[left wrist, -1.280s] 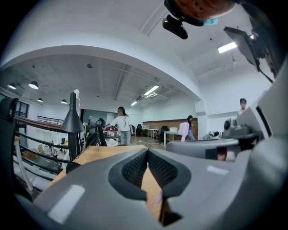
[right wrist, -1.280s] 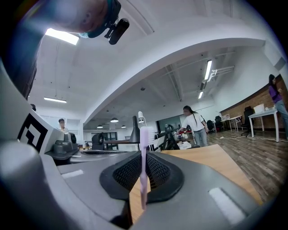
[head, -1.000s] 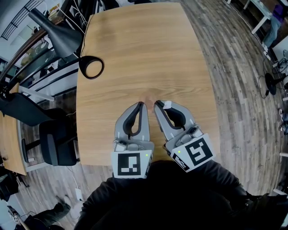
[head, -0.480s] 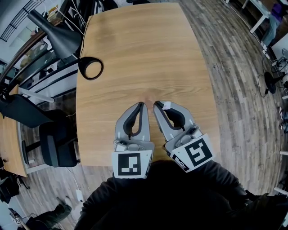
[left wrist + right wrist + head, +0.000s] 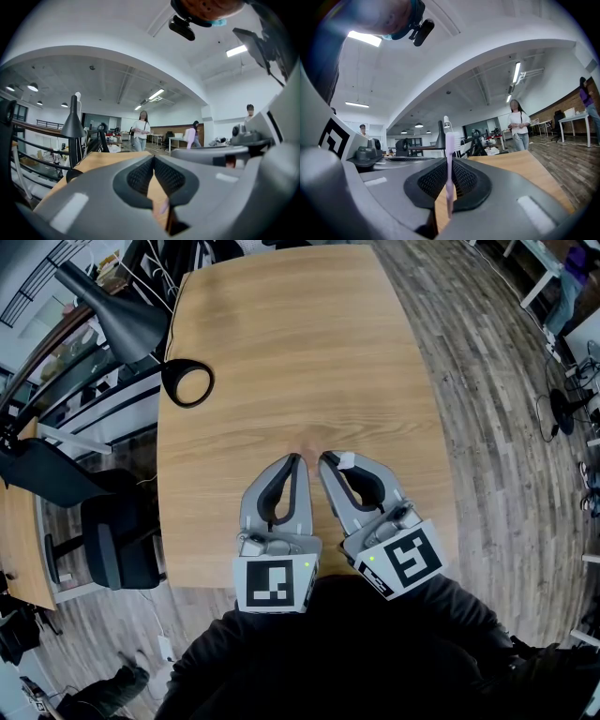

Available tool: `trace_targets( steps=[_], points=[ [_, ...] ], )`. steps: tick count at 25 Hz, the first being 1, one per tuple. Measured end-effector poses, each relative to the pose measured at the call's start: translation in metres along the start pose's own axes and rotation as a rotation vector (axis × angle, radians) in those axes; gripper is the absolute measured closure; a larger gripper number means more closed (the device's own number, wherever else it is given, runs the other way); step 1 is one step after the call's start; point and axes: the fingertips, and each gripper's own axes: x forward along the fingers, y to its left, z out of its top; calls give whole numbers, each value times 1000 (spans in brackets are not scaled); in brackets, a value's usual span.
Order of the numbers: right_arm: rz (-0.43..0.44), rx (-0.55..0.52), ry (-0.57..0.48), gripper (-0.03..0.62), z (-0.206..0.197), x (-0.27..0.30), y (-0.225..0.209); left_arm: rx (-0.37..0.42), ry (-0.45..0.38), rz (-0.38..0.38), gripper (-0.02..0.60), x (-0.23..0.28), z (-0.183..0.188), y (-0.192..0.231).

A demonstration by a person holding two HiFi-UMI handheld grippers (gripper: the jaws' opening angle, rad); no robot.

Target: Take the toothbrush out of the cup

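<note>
Both grippers rest side by side over the near edge of the wooden table (image 5: 281, 352). My right gripper (image 5: 328, 461) is shut on a pale lilac toothbrush (image 5: 449, 173), which stands upright between its pads with the bristle head on top; from above only that white head (image 5: 347, 460) shows. My left gripper (image 5: 295, 459) is just left of it, jaws shut with nothing between them; its pads (image 5: 140, 176) meet at the tip. I see no cup in any view.
A black desk lamp stands at the table's left edge, with a round base (image 5: 187, 382) and a cone shade (image 5: 117, 315). A black office chair (image 5: 112, 540) is on the floor to the left. Several people stand far back in the room.
</note>
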Motion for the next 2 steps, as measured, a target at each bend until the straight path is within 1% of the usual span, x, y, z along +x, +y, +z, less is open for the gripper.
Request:
trace_targets(
  steps=[2],
  points=[
    [0, 1, 0, 580, -1, 0, 0, 1, -3, 1, 574, 0, -1, 0]
  ],
)
